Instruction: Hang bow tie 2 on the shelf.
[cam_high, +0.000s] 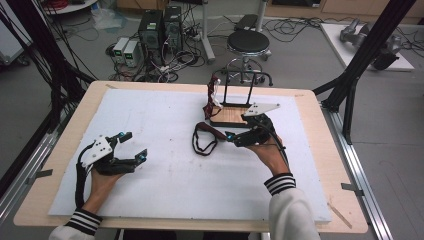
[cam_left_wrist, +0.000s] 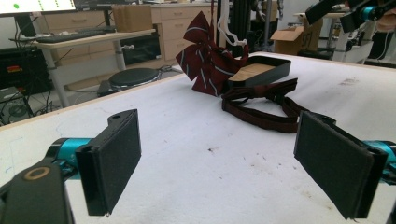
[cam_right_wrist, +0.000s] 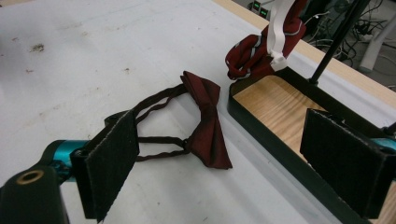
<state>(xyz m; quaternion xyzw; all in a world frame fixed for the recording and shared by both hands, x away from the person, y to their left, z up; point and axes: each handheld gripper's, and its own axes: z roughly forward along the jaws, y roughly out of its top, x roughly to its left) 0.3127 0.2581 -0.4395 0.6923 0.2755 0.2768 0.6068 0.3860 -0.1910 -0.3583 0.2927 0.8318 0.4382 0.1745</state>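
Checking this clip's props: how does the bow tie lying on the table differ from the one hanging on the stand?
The plain bow tie lies flat on the white table cover, while the striped bow tie hangs from the black stand. The plain one is solid dark red; the striped one has pale stripes. The plain one has a dark strap; the striped one hangs by a white band. Both are dark red bow ties.

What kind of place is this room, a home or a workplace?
Most likely a workplace: a lab or workshop. Computer towers stand on the floor among loose cables, a black frame surrounds the table, and desks with a keyboard stand behind.
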